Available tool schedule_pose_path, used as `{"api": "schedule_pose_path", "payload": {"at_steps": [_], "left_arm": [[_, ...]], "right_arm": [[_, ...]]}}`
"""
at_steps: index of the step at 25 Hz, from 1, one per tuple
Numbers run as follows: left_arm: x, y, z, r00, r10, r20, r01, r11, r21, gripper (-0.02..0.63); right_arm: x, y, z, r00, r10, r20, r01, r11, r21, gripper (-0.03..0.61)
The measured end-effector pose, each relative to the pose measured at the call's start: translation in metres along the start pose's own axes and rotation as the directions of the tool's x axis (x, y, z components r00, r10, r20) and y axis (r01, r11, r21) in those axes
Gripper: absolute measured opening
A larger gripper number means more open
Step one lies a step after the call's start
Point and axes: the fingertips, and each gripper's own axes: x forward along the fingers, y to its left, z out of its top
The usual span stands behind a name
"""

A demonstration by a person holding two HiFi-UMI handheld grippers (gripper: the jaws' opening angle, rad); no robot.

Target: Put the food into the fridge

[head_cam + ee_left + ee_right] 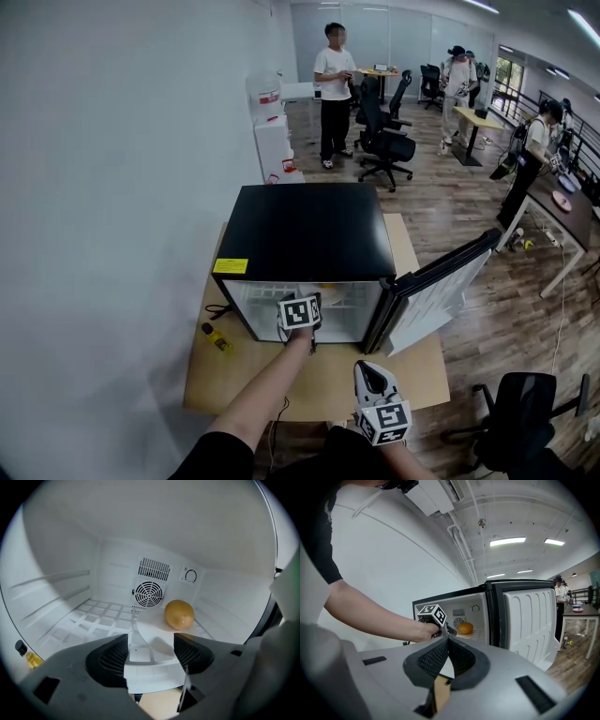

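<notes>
Placement step: round orange fruit (179, 614) sits far right inside the black, white-lined fridge (309, 230).
Both empty: left gripper (151, 645) jaws apart, right gripper (447, 644) jaws together; next likely calls for withdrawing and shutting the open door (441, 291).

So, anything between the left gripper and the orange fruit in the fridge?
Nothing visible. The left gripper is open and empty at the opening of the fridge. The orange fruit sits ahead, slightly right, near the back wall beside the fan grille. No object stands between them.
</notes>
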Motion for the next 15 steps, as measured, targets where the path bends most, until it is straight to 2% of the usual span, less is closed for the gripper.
{"api": "schedule_pose_path", "payload": {"at_steps": [4,8,15], "left_arm": [[-0.012,0.006,-0.003,0.999,-0.002,0.033,0.003,0.999,-0.038,0.281],[-0.033,0.01,-0.007,0.998,0.005,0.065,-0.003,0.999,-0.036,0.281],[-0.097,-0.003,-0.01,0.987,-0.041,0.156,0.037,0.999,0.029,0.281]], "right_arm": [[-0.003,0.003,0.003,1.0,0.001,0.01,-0.001,1.0,-0.003,0.06],[-0.01,0.007,0.005,1.0,0.005,0.018,-0.004,1.0,-0.008,0.06],[-0.029,0.022,0.005,1.0,0.018,0.026,-0.018,1.0,-0.009,0.06]]}}
